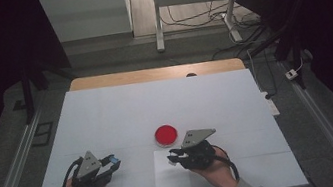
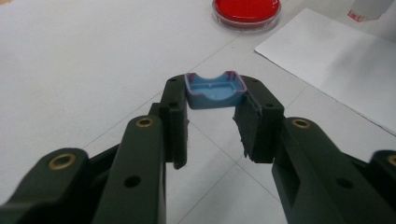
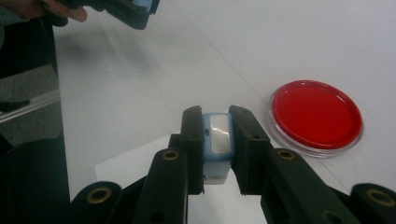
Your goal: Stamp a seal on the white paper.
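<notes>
My left gripper (image 2: 212, 100) is shut on a small blue tray-like cap (image 2: 215, 89) with a pinkish rim, held between the jaw tips above the white table. In the high view the left gripper (image 1: 111, 163) sits at the front left, with the blue piece (image 1: 112, 158) at its tip. My right gripper (image 3: 218, 140) is shut on a pale blue block (image 3: 218, 137) with a shiny light face. From above, the right gripper (image 1: 173, 158) hovers over a white paper sheet (image 1: 172, 178), its jaws pointing left. A round red dish (image 1: 166, 134) lies just beyond it.
The red dish (image 3: 316, 114) has a clear rim and lies right of the right jaws; it also sits far ahead of the left jaws as the red dish (image 2: 246, 10). The paper sheet (image 2: 336, 56) lies to their right. The white table cover (image 1: 156, 105) ends at a wooden edge (image 1: 156, 73).
</notes>
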The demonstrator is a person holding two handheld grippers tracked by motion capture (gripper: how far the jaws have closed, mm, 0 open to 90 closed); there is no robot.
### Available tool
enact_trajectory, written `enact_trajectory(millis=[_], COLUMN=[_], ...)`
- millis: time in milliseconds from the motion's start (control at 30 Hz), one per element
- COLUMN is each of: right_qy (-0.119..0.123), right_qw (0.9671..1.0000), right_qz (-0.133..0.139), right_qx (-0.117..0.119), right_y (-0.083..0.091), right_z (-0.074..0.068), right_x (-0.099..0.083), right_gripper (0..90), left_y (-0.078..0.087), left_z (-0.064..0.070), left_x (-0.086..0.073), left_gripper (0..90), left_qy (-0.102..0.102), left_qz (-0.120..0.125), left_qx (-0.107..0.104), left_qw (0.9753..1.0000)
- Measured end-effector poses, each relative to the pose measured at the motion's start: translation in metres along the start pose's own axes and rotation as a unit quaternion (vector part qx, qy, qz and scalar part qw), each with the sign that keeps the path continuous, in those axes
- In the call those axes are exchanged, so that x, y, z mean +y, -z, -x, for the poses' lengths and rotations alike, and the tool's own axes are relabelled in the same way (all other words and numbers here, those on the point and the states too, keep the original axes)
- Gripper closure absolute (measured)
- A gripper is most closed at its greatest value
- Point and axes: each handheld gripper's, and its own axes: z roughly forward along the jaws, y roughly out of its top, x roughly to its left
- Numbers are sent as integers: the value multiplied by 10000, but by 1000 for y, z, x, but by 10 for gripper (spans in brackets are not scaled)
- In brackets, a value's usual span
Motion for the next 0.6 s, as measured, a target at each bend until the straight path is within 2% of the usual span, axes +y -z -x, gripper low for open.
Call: enact_trajectory(millis=[433, 600], right_qy=[138, 184], right_qw=[9996, 9993], right_qz=[-234, -329], right_qx=[117, 81], right_y=[-12, -18], right_z=[-2, -2], right_x=[-5, -8], right_gripper=[753, 753], left_y=[0, 0], left_z=[0, 0], left_x=[0, 0], left_gripper=[653, 653], left_qy=[3, -8], left_qz=[2, 0], left_qx=[-4, -11], left_qw=[10000, 10000])
